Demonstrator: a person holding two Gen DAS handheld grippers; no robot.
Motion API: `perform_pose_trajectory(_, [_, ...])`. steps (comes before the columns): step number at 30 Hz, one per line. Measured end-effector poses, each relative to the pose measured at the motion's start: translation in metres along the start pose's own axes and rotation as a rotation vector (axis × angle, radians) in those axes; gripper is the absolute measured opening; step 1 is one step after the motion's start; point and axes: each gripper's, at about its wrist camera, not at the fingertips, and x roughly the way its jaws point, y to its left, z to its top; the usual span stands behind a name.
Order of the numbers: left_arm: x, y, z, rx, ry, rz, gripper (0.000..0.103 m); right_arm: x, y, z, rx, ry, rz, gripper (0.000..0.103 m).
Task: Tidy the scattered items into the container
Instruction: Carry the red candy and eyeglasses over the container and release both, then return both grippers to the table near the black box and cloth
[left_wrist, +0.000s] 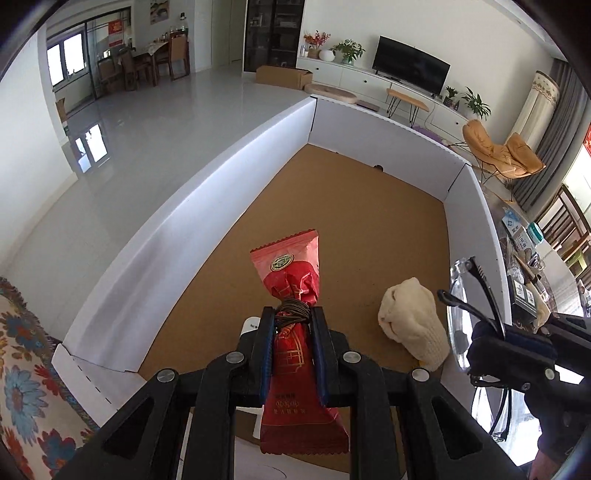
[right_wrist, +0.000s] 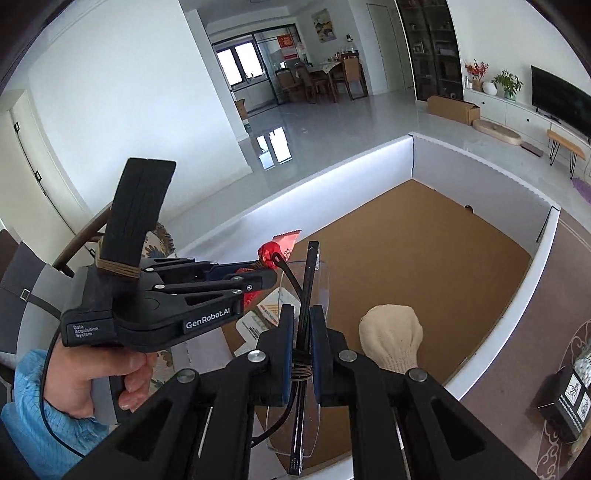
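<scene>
My left tongs (left_wrist: 293, 325) grip red snack packet (left_wrist: 291, 280), long axis pointing far; right tongs (right_wrist: 303, 325) grip glasses (right_wrist: 306, 280). Both hang over white-walled box (left_wrist: 207, 206); glove (left_wrist: 410, 321) lies inside, right.

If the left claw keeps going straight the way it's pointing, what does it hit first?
Probably the bare brown floor of the white-walled box. The left claw, shut on the red snack packet, aims down there; the cream glove lies off to the side. Depth is uncertain.

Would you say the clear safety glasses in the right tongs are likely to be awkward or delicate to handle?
Probably slippery and light: the safety glasses are thin clear plastic, gripped only along the black frame. The temple arm sticking out looks hinged, so it may swing or snag. The lens could scratch.
</scene>
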Motion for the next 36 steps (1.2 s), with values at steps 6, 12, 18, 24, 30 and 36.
perform_pose_trajectory(6, [0.008, 0.005, 0.001, -0.008, 0.019, 0.026, 0.022, 0.029, -0.005, -0.013, 0.021, 0.066, 0.014, 0.012])
perform_pose_trajectory(12, [0.006, 0.003, 0.002, -0.016, -0.011, 0.091, 0.075, 0.019, -0.011, -0.016, 0.040, 0.029, 0.003, 0.055])
perform_pose_trajectory(18, [-0.018, -0.017, -0.006, -0.003, -0.093, 0.094, 0.075, -0.034, -0.035, -0.038, 0.038, -0.103, -0.072, 0.071])
perform_pose_trajectory(24, [-0.060, -0.084, -0.025, 0.138, -0.183, 0.030, 0.075, -0.091, -0.110, -0.111, 0.097, -0.189, -0.293, 0.087])
perform_pose_trajectory(30, [-0.088, -0.178, -0.060, 0.293, -0.202, -0.128, 0.083, -0.142, -0.198, -0.206, 0.241, -0.094, -0.532, 0.087])
perform_pose_trajectory(36, [-0.044, -0.276, -0.107, 0.448, -0.097, -0.195, 0.090, -0.184, -0.245, -0.273, 0.356, -0.058, -0.645, 0.087])
